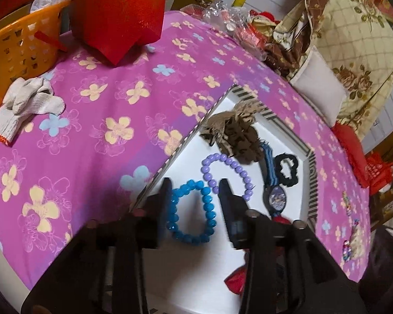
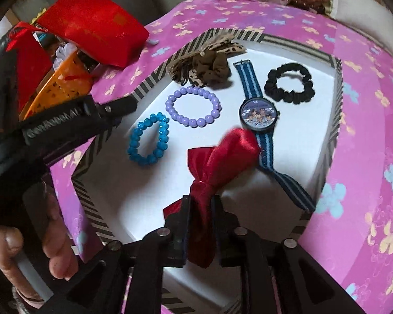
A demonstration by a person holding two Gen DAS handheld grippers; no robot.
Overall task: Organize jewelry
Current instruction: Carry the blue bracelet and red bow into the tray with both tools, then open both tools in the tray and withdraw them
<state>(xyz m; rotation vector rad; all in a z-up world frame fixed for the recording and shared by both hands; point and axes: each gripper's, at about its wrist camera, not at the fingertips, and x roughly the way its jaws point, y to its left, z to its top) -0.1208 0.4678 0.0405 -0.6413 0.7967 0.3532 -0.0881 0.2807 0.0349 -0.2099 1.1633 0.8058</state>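
Observation:
A white tray with a striped rim (image 1: 311, 172) (image 2: 154, 78) lies on the pink cloth. In it are a blue bead bracelet (image 1: 192, 212) (image 2: 148, 140), a purple bead bracelet (image 1: 226, 174) (image 2: 194, 106), a brown scrunchie (image 1: 235, 136) (image 2: 209, 66), a black scrunchie (image 1: 287, 168) (image 2: 289, 82) and a blue striped watch (image 1: 276, 198) (image 2: 259, 115). My left gripper (image 1: 195, 184) is open and empty, just above the blue bracelet. My right gripper (image 2: 200, 200) is shut on a red satin bow (image 2: 222, 157) held over the tray; the bow also shows in the left wrist view (image 1: 235, 281).
A red bag (image 1: 118, 13) (image 2: 91, 23) and an orange basket (image 1: 18, 49) (image 2: 63, 83) stand at the far left. White gloves (image 1: 26, 104) lie on the cloth. Small beaded items (image 1: 349, 225) lie right of the tray. Clutter and a floral bag (image 1: 348, 39) line the back.

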